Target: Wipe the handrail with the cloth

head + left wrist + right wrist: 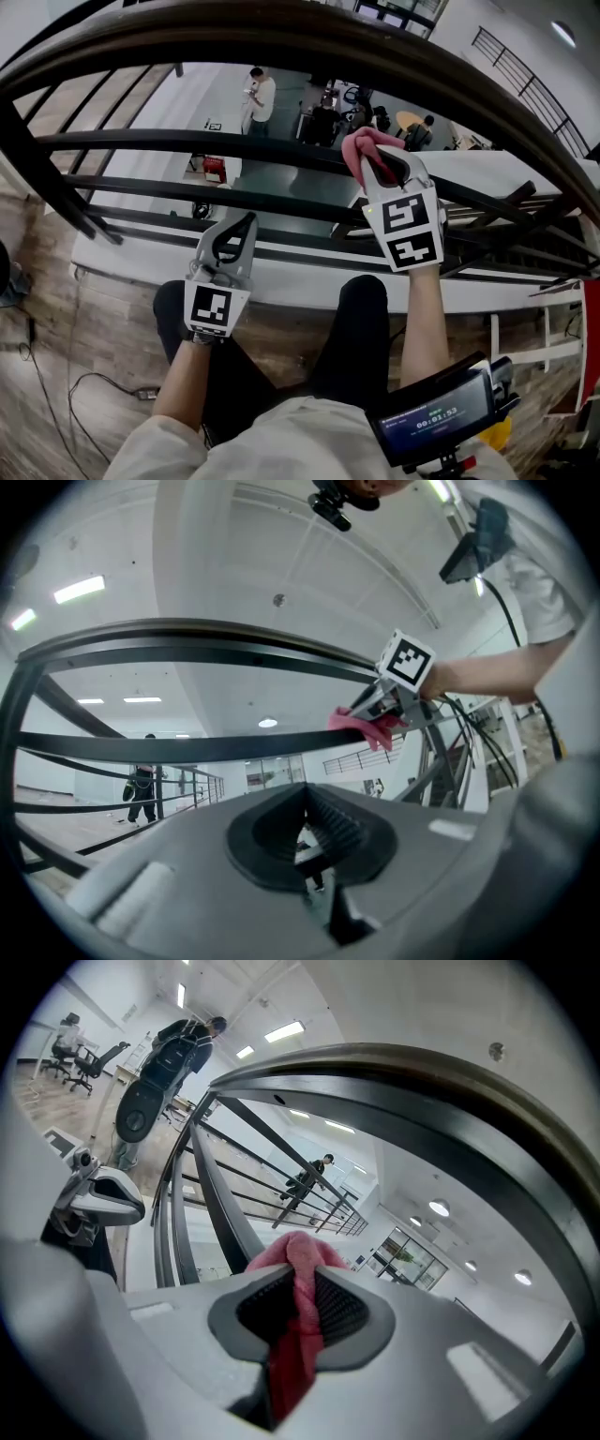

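Head view first: the handrail (309, 33) sweeps across the top of my picture from left to right, its long axis level and crosswise to me, bowed only by the lens. The right gripper (382, 161) is raised towards it with the pink cloth (366, 148) bunched at its tips. The cloth sits below the top rail and in front of a lower bar. The left gripper (239, 230) hangs lower and nearer my knees, well apart from the rail.

Left gripper view: its jaws stand together with nothing between them. Beyond them the rail runs sideways, and the cloth shows at the other gripper, close against one dark bar; I cannot tell whether it touches.

Right gripper view: the jaws are pinched down on the cloth. A rounded wad pokes forward past the tips, pointing up and away towards the rail, and the tail runs back down between the pads. The top rail arcs overhead, apart from the wad.

I judge the grasp done and the wiping mostly ahead: no stretch of rail looks visibly cleaned.
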A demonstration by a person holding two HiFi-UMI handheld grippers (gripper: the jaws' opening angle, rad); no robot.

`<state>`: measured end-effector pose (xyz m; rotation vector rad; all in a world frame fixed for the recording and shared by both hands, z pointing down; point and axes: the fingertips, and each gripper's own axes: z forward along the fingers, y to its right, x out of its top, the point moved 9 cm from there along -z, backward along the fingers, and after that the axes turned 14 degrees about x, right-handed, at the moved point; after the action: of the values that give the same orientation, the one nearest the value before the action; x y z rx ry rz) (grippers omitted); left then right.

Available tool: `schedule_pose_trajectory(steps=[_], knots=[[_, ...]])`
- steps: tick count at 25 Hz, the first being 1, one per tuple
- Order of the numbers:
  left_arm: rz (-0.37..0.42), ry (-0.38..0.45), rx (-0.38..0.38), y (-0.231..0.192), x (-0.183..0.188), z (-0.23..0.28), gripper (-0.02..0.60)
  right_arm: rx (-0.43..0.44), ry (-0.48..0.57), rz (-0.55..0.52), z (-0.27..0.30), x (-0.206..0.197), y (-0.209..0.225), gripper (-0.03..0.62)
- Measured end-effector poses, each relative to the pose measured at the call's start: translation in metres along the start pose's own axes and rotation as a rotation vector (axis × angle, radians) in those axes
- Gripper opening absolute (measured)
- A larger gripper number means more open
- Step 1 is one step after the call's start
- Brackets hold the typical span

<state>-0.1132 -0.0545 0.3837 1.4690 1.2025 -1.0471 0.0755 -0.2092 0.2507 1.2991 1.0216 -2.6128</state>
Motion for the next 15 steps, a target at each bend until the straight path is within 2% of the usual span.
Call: schedule_pose_trajectory(steps=[7,15], knots=[[-0.014,0.003,0.025,-0.005,0.002,-0.007,0.006,0.035,0.013,-0.027,0.011,0.016,-0.008,0.051],[0.036,0.004,0.013,-0.013,-0.007,-0.011,0.006,0.073,0.027,-0.073,0.032,0.036,-0.028,0.051]])
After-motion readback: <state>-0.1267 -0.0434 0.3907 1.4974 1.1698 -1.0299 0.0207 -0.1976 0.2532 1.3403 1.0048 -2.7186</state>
